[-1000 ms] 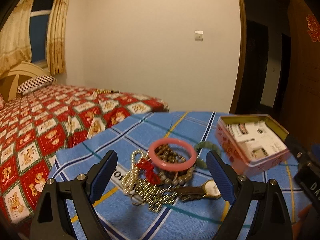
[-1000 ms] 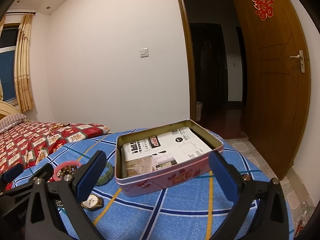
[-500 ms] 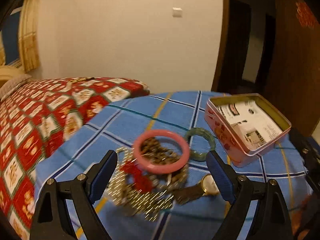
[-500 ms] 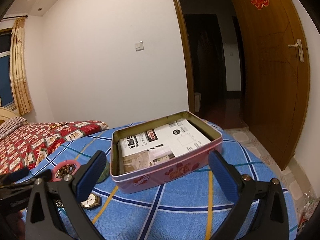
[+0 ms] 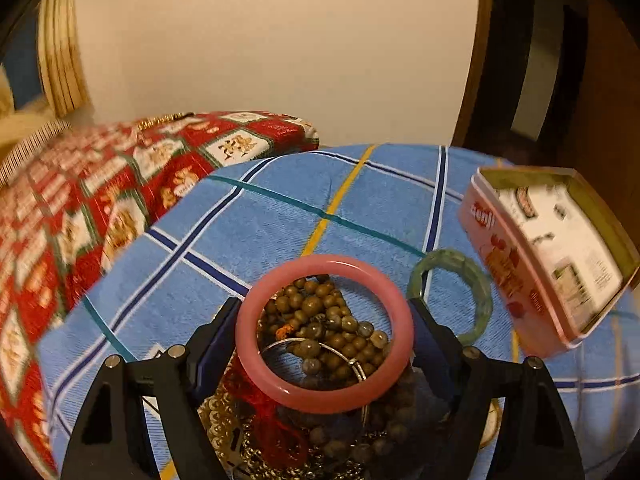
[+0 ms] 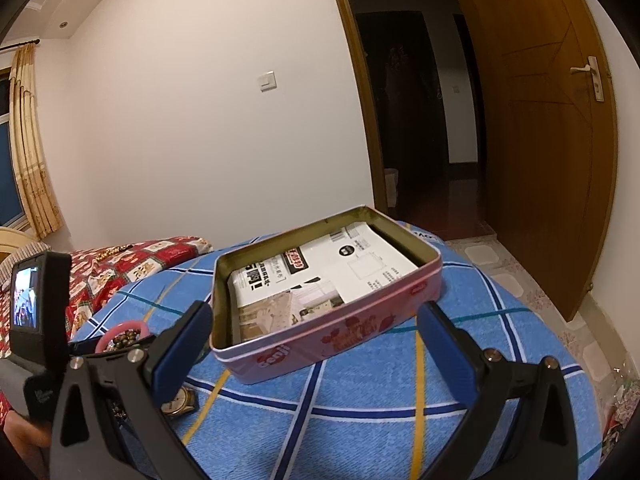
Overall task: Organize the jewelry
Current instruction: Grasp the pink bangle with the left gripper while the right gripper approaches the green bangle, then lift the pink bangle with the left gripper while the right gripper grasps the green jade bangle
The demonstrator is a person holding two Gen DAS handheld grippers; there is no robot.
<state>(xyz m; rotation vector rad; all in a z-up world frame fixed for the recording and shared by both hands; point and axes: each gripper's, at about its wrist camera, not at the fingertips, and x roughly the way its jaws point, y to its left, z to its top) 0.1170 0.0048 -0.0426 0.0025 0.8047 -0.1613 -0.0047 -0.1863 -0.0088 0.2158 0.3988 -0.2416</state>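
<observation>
L gripper (image 5: 324, 320) sits over the jewelry pile on the blue checked cloth (image 5: 248, 224), its jaws just closing in w/ the pink bangle (image 5: 324, 328) between them; pads look right at its sides, real grip can't be told. Brown beads (image 5: 320, 320) show inside the ring, green bangle (image 5: 452, 292) just right of it. R gripper (image 6: 316, 344) hangs released before the open pink tin (image 6: 340, 336); watch (image 6: 180, 400) by its left finger.

We see home bedroom: bed (image 5: 120, 184) with red patterned quilt at nine o'clock, curtained window (image 6: 16, 152), wooden door (image 6: 540, 128) at two o'clock.
</observation>
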